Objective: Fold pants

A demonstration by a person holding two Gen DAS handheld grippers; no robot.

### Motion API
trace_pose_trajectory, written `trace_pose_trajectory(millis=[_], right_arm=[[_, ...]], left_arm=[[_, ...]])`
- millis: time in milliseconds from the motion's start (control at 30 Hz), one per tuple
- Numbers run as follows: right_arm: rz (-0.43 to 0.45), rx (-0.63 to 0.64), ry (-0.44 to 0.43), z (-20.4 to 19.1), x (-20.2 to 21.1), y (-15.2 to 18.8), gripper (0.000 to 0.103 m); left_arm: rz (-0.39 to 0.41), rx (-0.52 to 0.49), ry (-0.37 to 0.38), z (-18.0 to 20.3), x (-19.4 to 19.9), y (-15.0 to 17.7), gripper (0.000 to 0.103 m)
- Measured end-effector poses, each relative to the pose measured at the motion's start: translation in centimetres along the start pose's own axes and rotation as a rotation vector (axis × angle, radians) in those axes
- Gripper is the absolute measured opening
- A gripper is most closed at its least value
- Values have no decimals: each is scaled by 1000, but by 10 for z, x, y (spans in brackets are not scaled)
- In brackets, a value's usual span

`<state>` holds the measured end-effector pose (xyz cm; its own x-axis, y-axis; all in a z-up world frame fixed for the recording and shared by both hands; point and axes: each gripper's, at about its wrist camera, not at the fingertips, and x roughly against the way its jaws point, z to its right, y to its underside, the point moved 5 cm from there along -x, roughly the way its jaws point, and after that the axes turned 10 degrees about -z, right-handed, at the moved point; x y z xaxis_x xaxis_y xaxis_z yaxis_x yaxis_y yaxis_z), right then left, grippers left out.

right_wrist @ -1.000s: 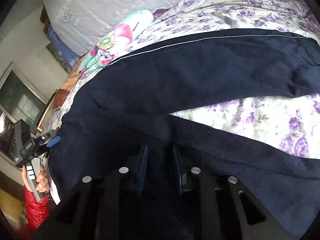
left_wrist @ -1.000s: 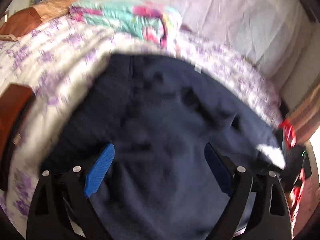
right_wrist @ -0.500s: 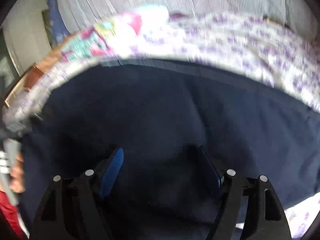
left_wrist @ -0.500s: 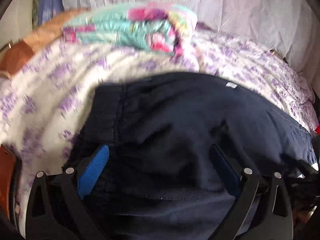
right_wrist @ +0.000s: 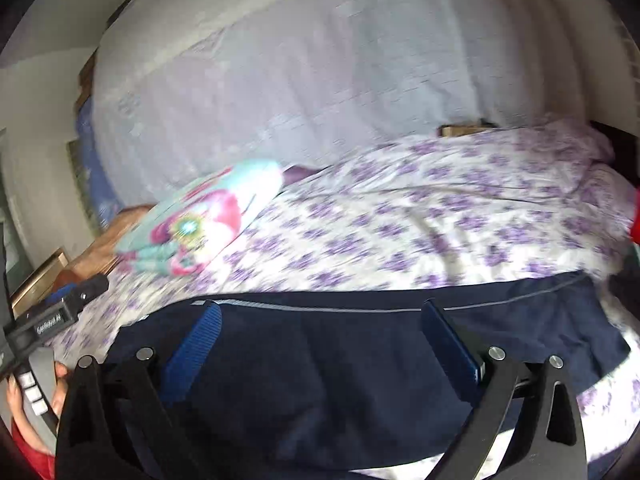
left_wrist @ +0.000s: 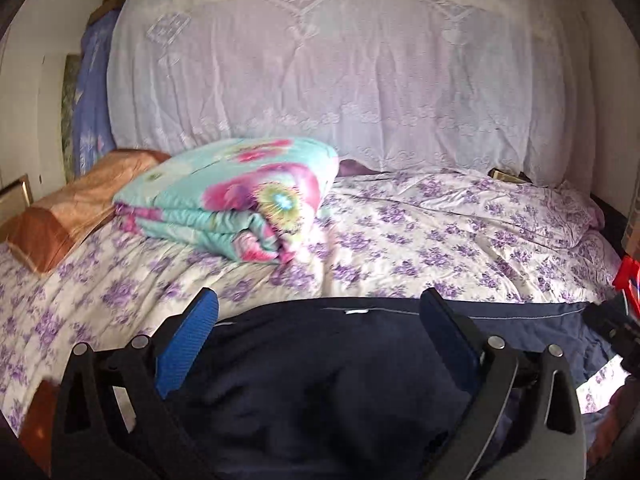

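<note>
Dark navy pants (left_wrist: 320, 384) lie folded lengthwise along the near edge of the bed, a thin pale stripe along their far edge; they also show in the right wrist view (right_wrist: 360, 360). My left gripper (left_wrist: 320, 340) is open and empty, raised just above the pants. My right gripper (right_wrist: 324, 344) is open and empty above the pants too. The left gripper's body (right_wrist: 52, 320) and the hand holding it show at the left edge of the right wrist view.
The bed has a purple-flowered sheet (left_wrist: 420, 240). A folded turquoise and pink quilt (left_wrist: 240, 204) lies at the back left beside an orange pillow (left_wrist: 68, 212). A white lace cover (left_wrist: 340, 80) hangs behind the bed. A red object (left_wrist: 628, 276) sits at the right edge.
My right gripper opened and let go of the pants fabric. Both grippers tilted up and drew back, so the pants now sit low in both views. The pants legs now lie together.
</note>
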<state>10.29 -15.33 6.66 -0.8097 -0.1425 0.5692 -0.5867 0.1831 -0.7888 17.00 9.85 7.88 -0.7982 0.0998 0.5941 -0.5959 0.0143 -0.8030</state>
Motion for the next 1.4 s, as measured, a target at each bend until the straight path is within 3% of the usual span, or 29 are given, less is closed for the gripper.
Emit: trace_pose_trajectory(millis=[100, 133, 200, 233, 467, 600, 867, 1100, 1400], right_arm=[[63, -37, 44, 25, -2, 19, 100], [62, -22, 60, 29, -3, 27, 100], [37, 28, 105, 31, -8, 29, 100], [30, 50, 124, 31, -10, 28, 100], [18, 216, 223, 9, -9, 38, 100], [16, 219, 225, 10, -7, 39, 100], [13, 170, 258, 21, -8, 39, 100], [20, 184, 253, 18, -7, 40, 100], [20, 180, 240, 18, -5, 40, 100]], left_arm=[[34, 21, 12, 15, -19, 22, 98], [16, 25, 11, 17, -30, 33, 98], [-105, -19, -26, 24, -48, 39, 98], [-111, -21, -18, 24, -50, 37, 98], [-55, 50, -33, 9, -34, 34, 98], [-64, 69, -62, 2, -34, 35, 98], [-114, 133, -48, -14, -43, 37, 98], [-129, 134, 52, -10, -47, 40, 98], [-128, 54, -6, 6, -46, 44, 98]])
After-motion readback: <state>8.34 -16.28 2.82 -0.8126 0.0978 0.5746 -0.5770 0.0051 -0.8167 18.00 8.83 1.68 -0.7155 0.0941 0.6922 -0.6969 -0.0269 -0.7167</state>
